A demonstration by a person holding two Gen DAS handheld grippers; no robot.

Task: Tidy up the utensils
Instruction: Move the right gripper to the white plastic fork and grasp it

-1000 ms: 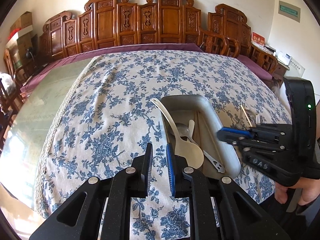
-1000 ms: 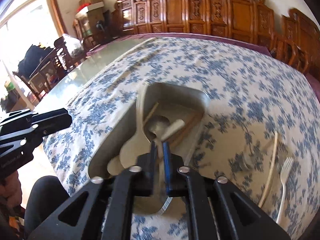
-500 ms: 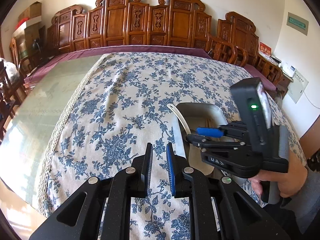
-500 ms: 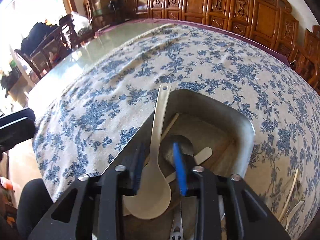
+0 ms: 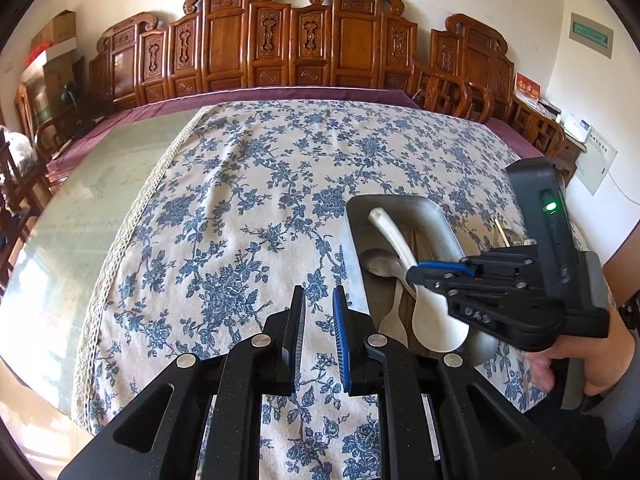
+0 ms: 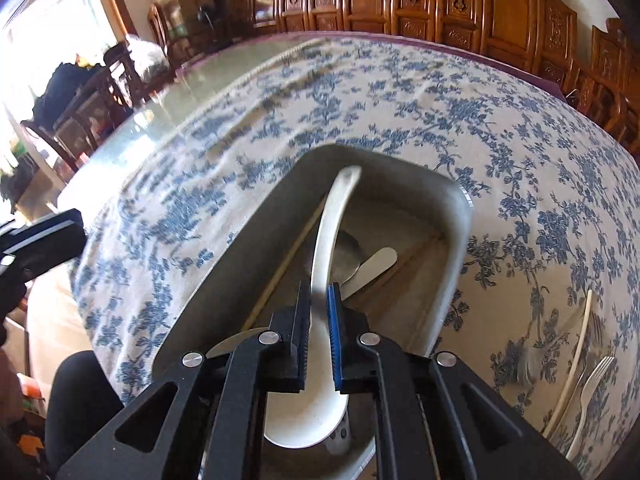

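A grey metal tray (image 5: 442,216) (image 6: 456,216) lies on the floral cloth and holds a white rice paddle (image 5: 434,320) (image 6: 332,224), a metal spoon (image 5: 380,262), a flat spatula (image 6: 376,262) and chopsticks (image 6: 288,258). My right gripper (image 6: 319,294) (image 5: 416,274) is over the tray, its jaws close around the paddle's handle. My left gripper (image 5: 319,304) hovers over bare cloth left of the tray, slightly open and empty.
A white plastic fork (image 6: 592,384), a metal fork (image 6: 532,360) and a pale chopstick (image 6: 576,352) lie on the cloth right of the tray. Carved wooden chairs (image 5: 304,40) line the far edge. Bare glass tabletop (image 5: 92,184) lies to the left.
My right gripper has narrowed from open to closed around the paddle's handle, and the paddle's far end has shifted inside the tray. My left gripper has stayed put.
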